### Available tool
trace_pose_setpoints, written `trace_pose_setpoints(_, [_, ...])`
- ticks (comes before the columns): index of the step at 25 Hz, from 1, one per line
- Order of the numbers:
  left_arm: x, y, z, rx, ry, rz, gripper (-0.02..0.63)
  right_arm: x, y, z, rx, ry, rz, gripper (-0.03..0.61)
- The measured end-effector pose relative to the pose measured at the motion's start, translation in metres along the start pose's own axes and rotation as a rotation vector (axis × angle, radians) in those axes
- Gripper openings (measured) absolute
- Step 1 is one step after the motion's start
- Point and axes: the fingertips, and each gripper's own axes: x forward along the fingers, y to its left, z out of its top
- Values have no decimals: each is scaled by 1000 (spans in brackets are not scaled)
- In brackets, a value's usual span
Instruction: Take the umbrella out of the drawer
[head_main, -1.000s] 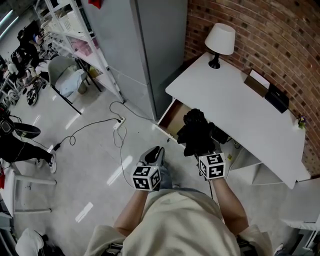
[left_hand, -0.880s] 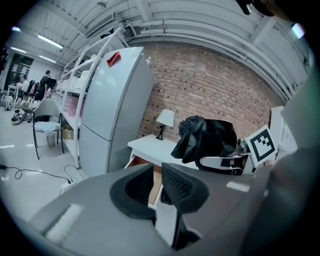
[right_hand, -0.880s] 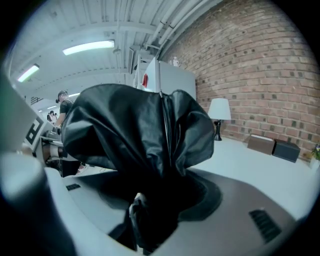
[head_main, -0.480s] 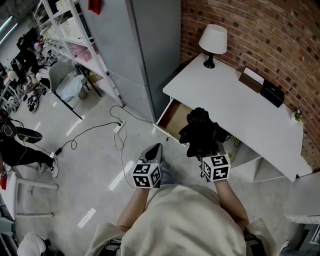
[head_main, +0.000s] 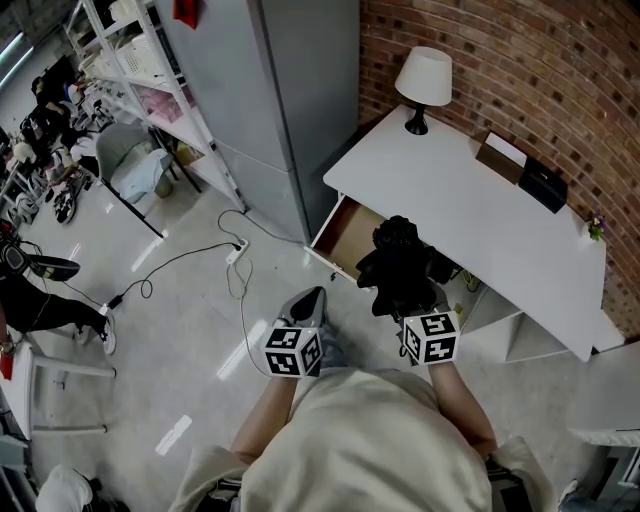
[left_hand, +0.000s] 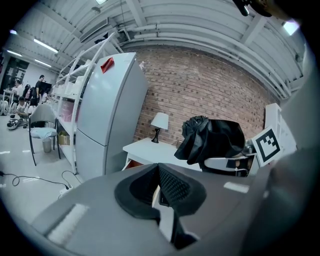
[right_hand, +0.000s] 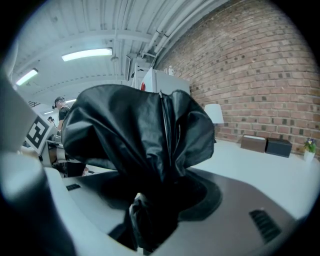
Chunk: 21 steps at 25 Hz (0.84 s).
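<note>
The right gripper (right_hand: 150, 220) is clamped on the black folded umbrella (right_hand: 140, 135): its jaws stand partly apart with the narrow lower end of the bundle pinched between them, and the loose black fabric billows up ahead of the pads. The left gripper (left_hand: 159, 182) has its jaws pressed together with nothing between them. The head view places the umbrella in the air just in front of the white desk (head_main: 480, 215), over the open drawer (head_main: 345, 235), whose brown inside shows beside it, while the left gripper hangs level with the right, a little apart from it, above the floor. Only the left gripper view shows the umbrella from the side, raised against the brick wall (head_main: 530, 70) and with the right gripper's marker cube beside it; only the right gripper view shows how the fabric sits in the grip. On the desk stand a white-shaded lamp (head_main: 423, 80), a brown box (head_main: 500, 160) and a black box (head_main: 545, 185). A tall grey cabinet (head_main: 290, 100) stands left of the desk, with white shelving (head_main: 150, 70) beyond it and a cable (head_main: 190, 255) trailing across the shiny pale floor (head_main: 150, 380).
</note>
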Motion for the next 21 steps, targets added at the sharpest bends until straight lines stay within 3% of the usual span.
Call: trace_pose_setpoints(21, [6,1,-8,-19,17,12,11,8,-4,2,19,-8,20,229])
